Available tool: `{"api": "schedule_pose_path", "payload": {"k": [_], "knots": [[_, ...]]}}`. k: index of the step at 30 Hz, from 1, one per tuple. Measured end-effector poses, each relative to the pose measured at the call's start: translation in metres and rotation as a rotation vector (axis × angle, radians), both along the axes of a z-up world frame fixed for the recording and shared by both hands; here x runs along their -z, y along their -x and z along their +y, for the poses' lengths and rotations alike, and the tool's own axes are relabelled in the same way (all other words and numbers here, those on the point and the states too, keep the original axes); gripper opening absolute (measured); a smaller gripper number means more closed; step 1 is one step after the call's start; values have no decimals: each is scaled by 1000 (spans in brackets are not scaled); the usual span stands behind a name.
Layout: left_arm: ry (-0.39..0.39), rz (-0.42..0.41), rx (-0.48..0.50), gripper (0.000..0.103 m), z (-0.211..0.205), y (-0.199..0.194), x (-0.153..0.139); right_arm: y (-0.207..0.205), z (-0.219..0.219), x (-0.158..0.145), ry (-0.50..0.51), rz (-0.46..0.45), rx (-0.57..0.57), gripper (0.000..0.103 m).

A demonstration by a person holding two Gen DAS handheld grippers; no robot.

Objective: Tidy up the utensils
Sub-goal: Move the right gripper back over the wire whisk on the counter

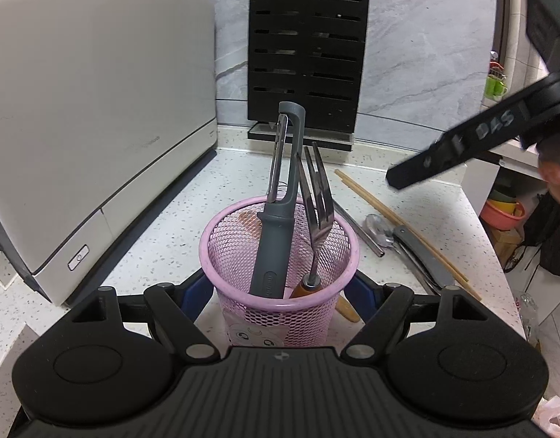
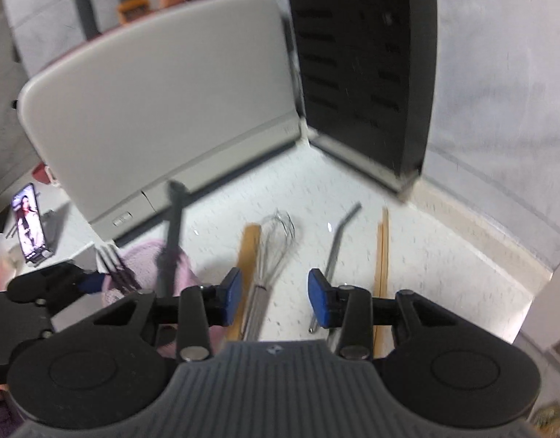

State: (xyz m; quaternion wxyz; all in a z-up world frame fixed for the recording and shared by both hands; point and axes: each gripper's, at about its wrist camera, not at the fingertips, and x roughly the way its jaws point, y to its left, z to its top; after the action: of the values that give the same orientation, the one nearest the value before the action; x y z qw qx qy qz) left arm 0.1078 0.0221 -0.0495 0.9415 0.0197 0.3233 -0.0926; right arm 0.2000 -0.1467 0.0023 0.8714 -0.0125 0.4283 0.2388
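A pink mesh cup point(image 1: 280, 314) stands on the speckled counter between the blue pads of my left gripper point(image 1: 280, 292), which is shut on its sides. A grey peeler point(image 1: 280, 219) and a fork point(image 1: 318, 200) stand upright in the cup. My right gripper point(image 2: 274, 297) hovers open and empty above a wire whisk point(image 2: 276, 244), with a wooden handle point(image 2: 247, 255) to its left and a bent metal straw point(image 2: 338, 241) and chopsticks point(image 2: 383, 255) to its right. One finger of the right gripper point(image 1: 462, 146) shows at the upper right of the left wrist view. A spoon point(image 1: 376, 226) and a grey-handled knife point(image 1: 422, 252) lie right of the cup.
A white appliance point(image 1: 97, 109) fills the left side. A black slotted knife block point(image 1: 305, 54) stands at the back wall. The counter's edge point(image 1: 499, 255) runs down the right. A phone on a stand point(image 2: 27, 222) sits far left.
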Motion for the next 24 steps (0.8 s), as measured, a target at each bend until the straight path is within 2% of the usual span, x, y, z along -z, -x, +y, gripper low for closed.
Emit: {"api": "schedule_pose_path", "payload": {"k": [9, 12, 24], "knots": [[0, 0, -33, 90, 11, -6, 0, -39, 40, 39, 51, 104, 19, 39], [-5, 0, -33, 90, 12, -7, 0, -57, 53, 49, 70, 129, 32, 45], [-8, -4, -35, 90, 13, -8, 1, -91, 79, 70, 137, 192, 68, 46]]}}
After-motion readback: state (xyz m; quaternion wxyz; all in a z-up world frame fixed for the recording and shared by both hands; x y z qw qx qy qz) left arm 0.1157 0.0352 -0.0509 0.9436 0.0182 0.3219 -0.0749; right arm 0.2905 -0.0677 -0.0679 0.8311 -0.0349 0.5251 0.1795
